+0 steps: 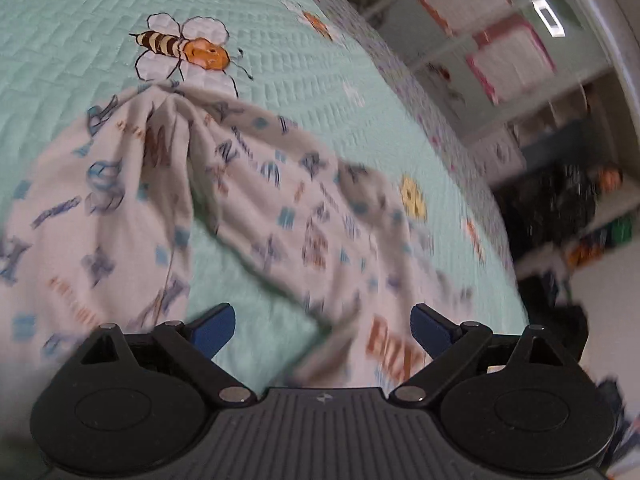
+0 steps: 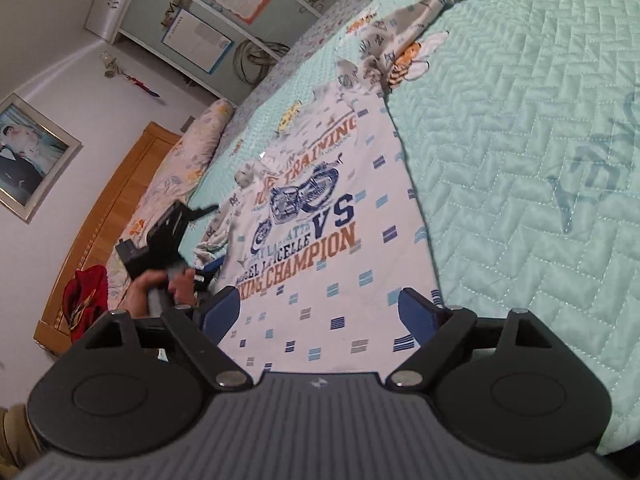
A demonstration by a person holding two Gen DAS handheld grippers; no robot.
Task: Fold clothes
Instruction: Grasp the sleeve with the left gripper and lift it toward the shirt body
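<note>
Surface: I work over a mint quilted bedspread point(image 2: 520, 128) with a bee motif point(image 1: 188, 46) stitched on it.
Garment: white printed shirt point(image 2: 320, 208) lies front up on the bedspread, motorbike graphic and "CHAMPION" lettering showing; body mostly flat.
Sleeve: one long sleeve point(image 2: 420, 12) trails away toward the far end of the bed, twisted and rumpled.
Left view: blurred; the patterned shirt cloth point(image 1: 248, 200) is bunched in folds just below the bee.
Left gripper point(image 1: 322, 326): my jaws stand wide apart, nothing between the blue pads; cloth lies below and just ahead of them.
Right gripper point(image 2: 320, 314): jaws wide, pads clear of the fabric; shirt hem lies under the gap, nothing pinched.
Left hand point(image 2: 160, 284): seen from the right view, gripping its handle beside the shirt's left edge.
Background: wooden headboard point(image 2: 120, 216), floral pillow point(image 2: 192, 152), framed photo point(image 2: 28, 156) on the wall.
</note>
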